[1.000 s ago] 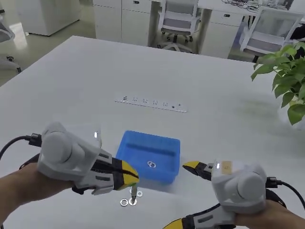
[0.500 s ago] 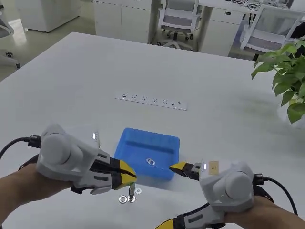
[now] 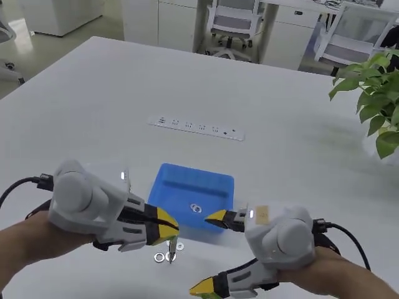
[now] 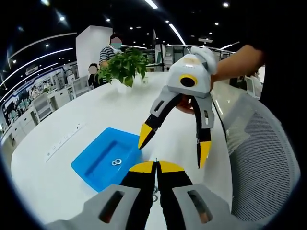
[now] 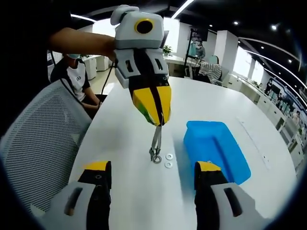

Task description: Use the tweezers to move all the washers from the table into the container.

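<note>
My left gripper (image 3: 164, 228) is shut on metal tweezers (image 3: 172, 247), whose tips rest at one of three washers (image 3: 160, 256) lying on the white table just in front of the blue container (image 3: 187, 185). In the right gripper view the tweezers (image 5: 157, 138) hang from the left gripper (image 5: 153, 106) and touch a washer (image 5: 157, 159), with two more washers (image 5: 169, 160) beside it. Washers (image 3: 196, 208) lie inside the container. My right gripper (image 3: 209, 252) is open, its jaws spread wide right of the table washers. In the left gripper view the right gripper (image 4: 175, 143) stands over the container (image 4: 96, 165).
A white power strip (image 3: 196, 129) lies farther back on the table. A green potted plant (image 3: 374, 93) stands at the right edge. Office chairs (image 3: 234, 25) and desks sit beyond the far side of the table.
My right gripper has moved left, closer to the container's front and the washers. The left gripper and the tweezers stay at the washers.
</note>
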Tool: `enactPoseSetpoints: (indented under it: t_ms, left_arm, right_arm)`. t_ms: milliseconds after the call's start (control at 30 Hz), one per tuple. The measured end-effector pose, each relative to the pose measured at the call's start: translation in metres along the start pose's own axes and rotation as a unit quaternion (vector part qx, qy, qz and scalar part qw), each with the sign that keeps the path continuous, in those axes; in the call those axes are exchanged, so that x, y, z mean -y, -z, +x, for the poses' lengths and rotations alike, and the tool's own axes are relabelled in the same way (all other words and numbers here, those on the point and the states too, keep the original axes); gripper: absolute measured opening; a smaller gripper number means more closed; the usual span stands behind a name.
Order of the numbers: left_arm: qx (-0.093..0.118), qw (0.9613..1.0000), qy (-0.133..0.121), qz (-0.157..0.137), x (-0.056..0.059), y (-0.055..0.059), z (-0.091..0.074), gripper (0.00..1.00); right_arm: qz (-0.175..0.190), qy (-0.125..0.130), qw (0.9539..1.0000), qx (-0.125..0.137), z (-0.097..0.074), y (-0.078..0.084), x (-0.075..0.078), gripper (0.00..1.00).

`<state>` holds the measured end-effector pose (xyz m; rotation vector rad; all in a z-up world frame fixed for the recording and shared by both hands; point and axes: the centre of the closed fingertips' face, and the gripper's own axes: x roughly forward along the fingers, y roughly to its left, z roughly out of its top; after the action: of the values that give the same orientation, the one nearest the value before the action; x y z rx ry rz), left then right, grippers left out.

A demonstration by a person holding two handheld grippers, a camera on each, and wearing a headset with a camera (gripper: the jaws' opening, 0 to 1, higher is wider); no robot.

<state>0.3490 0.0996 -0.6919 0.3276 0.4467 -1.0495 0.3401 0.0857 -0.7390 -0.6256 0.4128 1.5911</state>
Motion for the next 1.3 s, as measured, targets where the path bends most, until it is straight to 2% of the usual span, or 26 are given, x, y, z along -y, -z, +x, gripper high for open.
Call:
enactPoseSetpoints:
  t_ms: [267,400,600,900,1000,1300]
  left_arm:
    - [-0.002,1.0,0.005,0.006,0.001,0.001,-0.001,0.05]
    - [-0.003,0.9999,0.008,0.008,0.003,0.0,-0.001,0.05]
    - [-0.009,0.9997,0.013,0.016,0.003,0.002,-0.002,0.05]
    - [-0.01,0.9997,0.016,0.014,0.002,0.002,-0.002,0.05]
    - [-0.011,0.9997,0.018,0.015,0.002,0.002,-0.002,0.05]
    - [-0.012,0.9996,0.022,0.013,0.004,0.001,0.0,0.05]
  right_arm:
    - [-0.025,-0.014,0.9996,0.0,0.013,-0.007,0.003,0.55]
    - [-0.041,-0.03,0.9987,-0.004,0.021,-0.008,0.002,0.48]
    - [-0.073,-0.053,0.9957,-0.024,0.03,-0.005,0.002,0.32]
    - [-0.094,-0.08,0.9916,-0.037,0.038,-0.008,0.005,0.24]
    - [-0.106,-0.092,0.9889,-0.048,0.042,-0.006,0.004,0.21]
    - [-0.117,-0.116,0.9846,-0.06,0.052,-0.002,0.0,0.13]
